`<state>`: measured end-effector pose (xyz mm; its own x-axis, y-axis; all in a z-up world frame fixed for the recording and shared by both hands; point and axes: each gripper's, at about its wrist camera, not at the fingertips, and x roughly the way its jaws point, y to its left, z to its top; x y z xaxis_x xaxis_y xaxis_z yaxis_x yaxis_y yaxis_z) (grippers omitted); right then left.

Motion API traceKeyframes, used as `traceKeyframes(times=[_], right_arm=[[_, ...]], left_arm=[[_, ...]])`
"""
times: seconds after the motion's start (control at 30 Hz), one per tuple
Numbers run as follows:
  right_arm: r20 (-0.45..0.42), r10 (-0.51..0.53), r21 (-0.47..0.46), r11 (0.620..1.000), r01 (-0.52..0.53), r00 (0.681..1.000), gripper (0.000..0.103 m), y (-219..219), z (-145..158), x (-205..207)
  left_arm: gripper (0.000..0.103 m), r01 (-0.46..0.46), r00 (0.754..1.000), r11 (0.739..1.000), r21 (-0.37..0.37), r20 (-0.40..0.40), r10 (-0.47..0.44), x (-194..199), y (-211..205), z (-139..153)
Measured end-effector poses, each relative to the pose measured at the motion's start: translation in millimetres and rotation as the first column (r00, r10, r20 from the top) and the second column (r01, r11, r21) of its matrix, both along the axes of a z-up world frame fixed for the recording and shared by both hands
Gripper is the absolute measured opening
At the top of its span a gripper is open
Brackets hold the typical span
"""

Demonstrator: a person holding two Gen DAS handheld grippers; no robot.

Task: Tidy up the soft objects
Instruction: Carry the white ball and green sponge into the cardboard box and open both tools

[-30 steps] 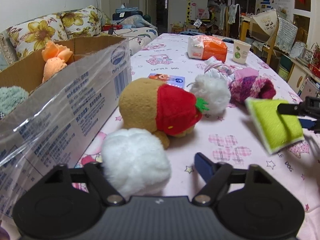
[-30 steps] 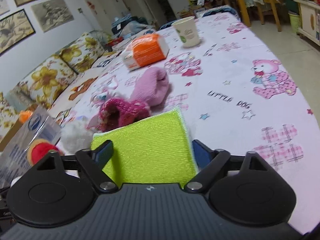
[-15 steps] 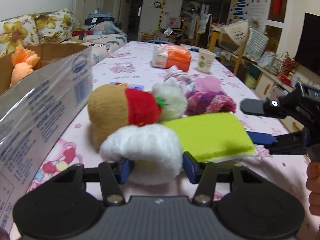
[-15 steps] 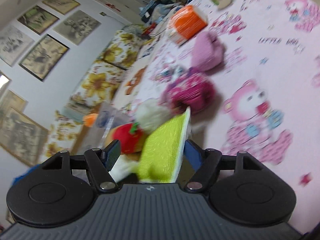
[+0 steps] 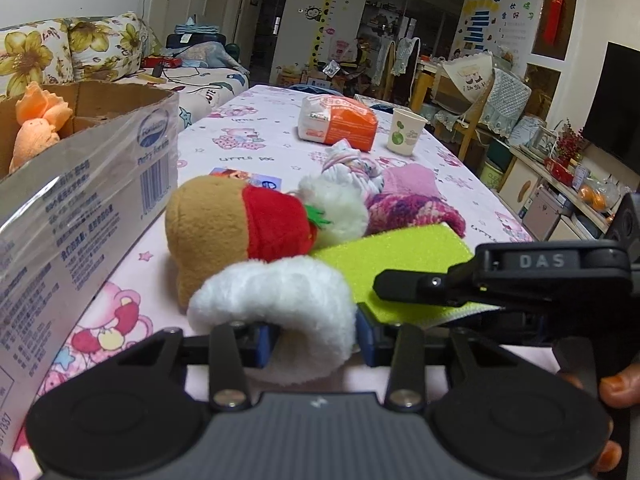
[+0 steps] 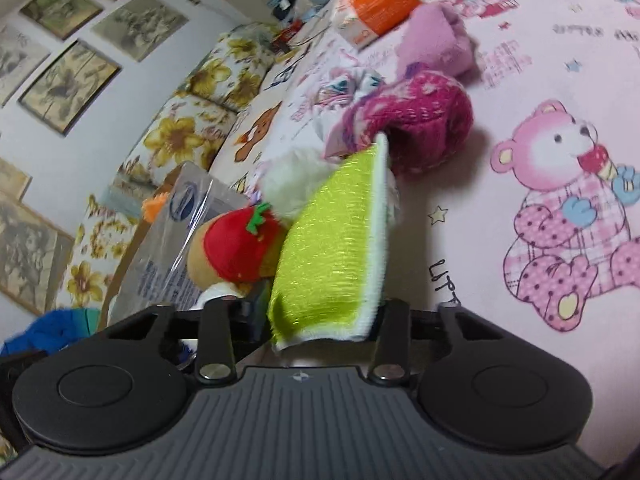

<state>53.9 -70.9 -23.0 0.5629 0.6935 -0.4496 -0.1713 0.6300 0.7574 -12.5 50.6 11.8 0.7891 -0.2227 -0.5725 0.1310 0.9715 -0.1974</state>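
Floral sofa (image 5: 72, 48) left, framed prints (image 6: 68, 84) above; doorway (image 5: 266, 20) beyond.

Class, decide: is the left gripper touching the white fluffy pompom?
Touching. The left wrist view shows the left gripper with both blue pads pressed into the white fluffy pompom.

Left tool (image 5: 310, 334): jaws just closing, pads pressed into fluffy white plush ball (image 5: 276, 312). Right tool (image 6: 324, 312): jaws just closing, clamped on lime-green rectangular sponge pad (image 6: 336, 248), rolled sideways.

Family living room: floral sofa (image 5: 72, 46), framed prints (image 6: 68, 80), giraffe height chart (image 5: 326, 20), TV (image 5: 616, 108), cartoon tablecloth (image 5: 260, 148).
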Motion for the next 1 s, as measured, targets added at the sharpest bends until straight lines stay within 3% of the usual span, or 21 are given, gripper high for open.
traceKeyframes(times=[0.1,0.2,0.6,1.0], right_arm=[[-0.006,-0.039,0.014,0.999,0.039,0.999,0.032,-1.1,1.2,-1.9],[0.022,-0.056,-0.025,0.998,0.057,0.998,0.027,2.8,11.1,-8.3],[0.212,-0.134,-0.132,0.978,0.164,0.968,0.025,-6.2,56.4,-41.0],[0.338,-0.149,-0.192,0.956,0.223,0.929,0.025,-1.8,89.1,-56.2]], left_arm=[[0.016,0.02,1.0,1.0,0.002,0.004,-0.02,0.0,0.1,1.8],[0.012,0.026,0.999,1.0,0.013,0.024,-0.027,-3.1,-0.1,5.8],[0.011,0.044,0.985,0.998,-0.038,0.166,-0.038,-15.8,13.2,37.2],[0.011,0.015,0.949,0.997,-0.071,0.315,0.008,-27.2,34.5,69.3]])
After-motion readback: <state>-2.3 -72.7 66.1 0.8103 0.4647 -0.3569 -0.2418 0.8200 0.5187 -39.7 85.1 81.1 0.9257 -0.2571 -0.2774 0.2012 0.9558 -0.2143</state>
